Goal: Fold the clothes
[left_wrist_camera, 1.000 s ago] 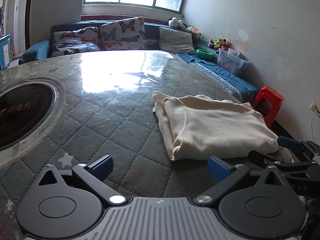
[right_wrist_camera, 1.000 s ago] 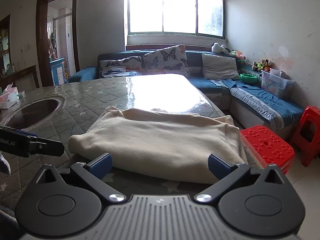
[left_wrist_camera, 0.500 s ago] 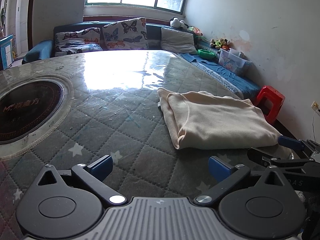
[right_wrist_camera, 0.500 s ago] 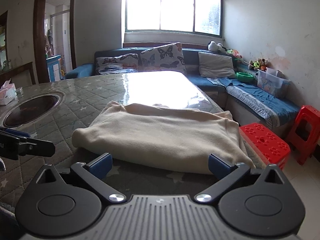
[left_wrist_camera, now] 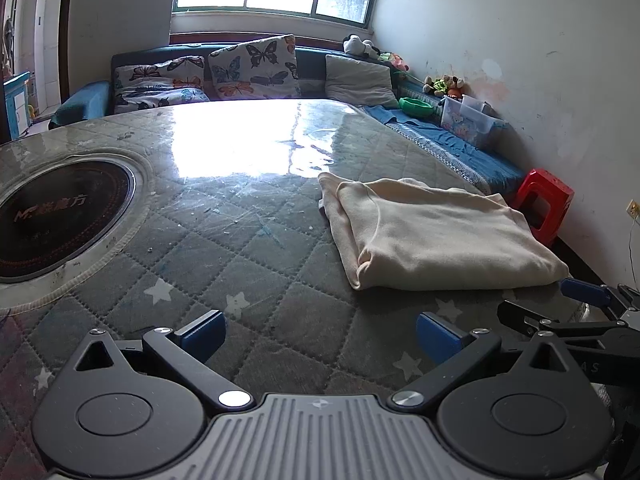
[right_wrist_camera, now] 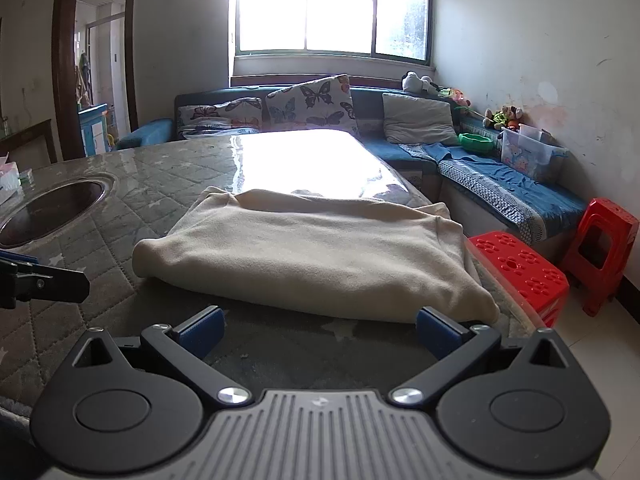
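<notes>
Grippers sit nearest: the left gripper [left_wrist_camera: 318,330] and right gripper [right_wrist_camera: 318,330] both gape wide, grasping nothing, each short of the one folded cream garment [right_wrist_camera: 316,252]; the garment lies on the quilted table [left_wrist_camera: 248,264] near its right edge, its layers underneath hidden; beyond the garment, two red stools [right_wrist_camera: 520,268]; farther, the sofa [right_wrist_camera: 500,188], partly cut off behind the table.

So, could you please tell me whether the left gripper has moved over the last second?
Yes. The left gripper has drawn back from the folded cream garment; more quilted table now lies between them.
</notes>
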The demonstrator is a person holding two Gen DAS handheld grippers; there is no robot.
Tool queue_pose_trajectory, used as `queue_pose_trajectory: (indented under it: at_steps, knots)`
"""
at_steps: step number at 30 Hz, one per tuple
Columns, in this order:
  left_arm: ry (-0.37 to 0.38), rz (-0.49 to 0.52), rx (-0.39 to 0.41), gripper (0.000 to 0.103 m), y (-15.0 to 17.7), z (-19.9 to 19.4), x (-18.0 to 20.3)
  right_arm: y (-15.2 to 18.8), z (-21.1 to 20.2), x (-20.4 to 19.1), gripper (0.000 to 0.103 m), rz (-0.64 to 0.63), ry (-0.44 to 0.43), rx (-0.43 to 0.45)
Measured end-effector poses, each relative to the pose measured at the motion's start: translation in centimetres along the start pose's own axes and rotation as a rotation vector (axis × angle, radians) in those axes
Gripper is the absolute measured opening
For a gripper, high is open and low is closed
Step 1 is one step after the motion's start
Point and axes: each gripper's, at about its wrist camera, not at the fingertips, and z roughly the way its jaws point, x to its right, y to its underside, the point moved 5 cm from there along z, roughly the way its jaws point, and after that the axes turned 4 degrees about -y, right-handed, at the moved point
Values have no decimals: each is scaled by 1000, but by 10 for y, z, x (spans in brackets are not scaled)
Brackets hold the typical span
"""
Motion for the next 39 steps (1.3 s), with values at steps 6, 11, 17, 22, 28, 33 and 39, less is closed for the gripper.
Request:
queue_pose_trajectory:
  at_steps: [6,11,17,22,28,33,39]
  knots:
    - [11,18,-8,103,4,-2,5,4,-2,0,103,14,9,-6]
    - [18,22,-15,103,6,-1,11,7,-5,2,103,40,12,-8]
    - [24,27,-21,103,9,-2,16,11,-6,1,103,49,10,-13]
    - [29,32,-23,103,11,-3,18,12,-8,-1,103,51,6,-10]
    - [33,35,-24,103,12,-4,21,11,-10,-1,103,52,5,-4]
    - [34,34,-27,103,14,-4,22,13,-11,-2,103,55,3,-3]
    - [36,32,-29,103,14,-3,24,14,-11,-3,103,56,-2,-4]
